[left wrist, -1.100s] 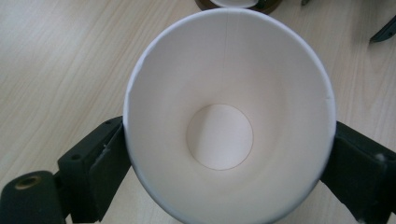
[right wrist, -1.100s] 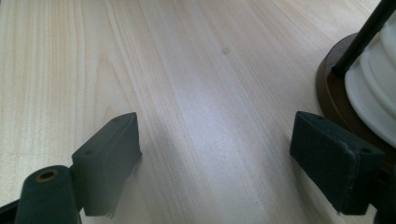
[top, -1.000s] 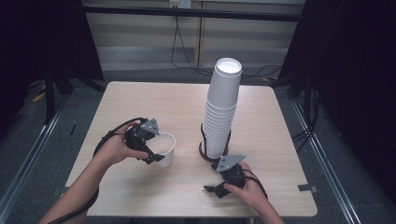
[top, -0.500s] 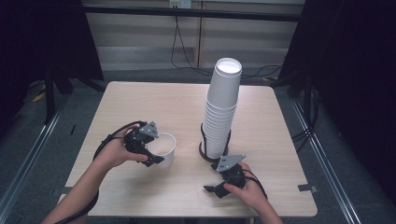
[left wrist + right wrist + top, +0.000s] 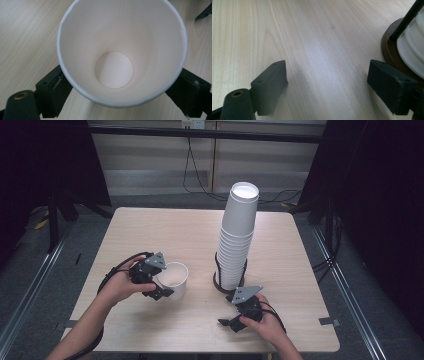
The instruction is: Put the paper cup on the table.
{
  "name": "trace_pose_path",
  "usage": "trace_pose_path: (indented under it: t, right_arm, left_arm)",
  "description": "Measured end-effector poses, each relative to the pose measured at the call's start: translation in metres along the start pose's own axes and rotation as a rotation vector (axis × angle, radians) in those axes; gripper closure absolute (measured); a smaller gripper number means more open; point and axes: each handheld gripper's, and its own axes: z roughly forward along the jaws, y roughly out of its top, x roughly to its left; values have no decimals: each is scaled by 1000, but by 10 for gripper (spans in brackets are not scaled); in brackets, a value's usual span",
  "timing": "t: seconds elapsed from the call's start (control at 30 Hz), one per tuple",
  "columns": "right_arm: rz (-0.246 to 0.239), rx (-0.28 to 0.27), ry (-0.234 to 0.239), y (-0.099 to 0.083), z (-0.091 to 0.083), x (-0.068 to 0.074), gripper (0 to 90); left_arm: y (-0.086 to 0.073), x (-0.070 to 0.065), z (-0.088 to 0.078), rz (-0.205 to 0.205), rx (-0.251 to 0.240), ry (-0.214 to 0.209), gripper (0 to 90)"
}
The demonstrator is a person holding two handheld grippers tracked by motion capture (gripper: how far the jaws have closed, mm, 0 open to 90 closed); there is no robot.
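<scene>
From above, we see our left claw (image 5: 161, 282) closing on a cup (image 5: 172, 279) standing on the bench (image 5: 165, 230), left of the stack (image 5: 237, 240). Our right claw (image 5: 235, 312) rests nearby. Along the left claw (image 5: 120, 100), jaws press the cup (image 5: 117, 50). Our right claw (image 5: 332, 85) gapes wide, holding nothing, beside the stack (image 5: 412, 50).

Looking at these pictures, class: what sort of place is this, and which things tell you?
Probably a lab or recording workspace, not a home: a bare wooden table ringed by dark curtains, loose cables on the floor, and a tall stack of paper cups set out for practice.
</scene>
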Motion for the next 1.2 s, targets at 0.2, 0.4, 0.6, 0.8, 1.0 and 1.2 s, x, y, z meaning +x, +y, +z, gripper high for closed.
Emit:
trace_pose_path:
  t: [0.2, 0.4, 0.6, 0.8, 1.0, 1.2]
  right_arm:
    - [0, 0, 0, 0, 0, 0, 157]
    - [0, 0, 0, 0, 0, 0, 157]
    - [0, 0, 0, 0, 0, 0, 157]
    - [0, 0, 0, 0, 0, 0, 157]
    - [0, 0, 0, 0, 0, 0, 157]
    - [-1, 0, 0, 0, 0, 0, 157]
  left_arm:
    - [-12, 1, -3, -13, -1, 3, 145]
    - [-25, 2, -5, -45, -8, 7, 149]
    - [-36, 4, -8, -58, -12, 7, 152]
    - [-44, 1, -9, -64, -21, 7, 154]
    - [-57, 1, -8, -81, -30, 10, 155]
    - [-67, 0, -8, -89, -37, 10, 156]
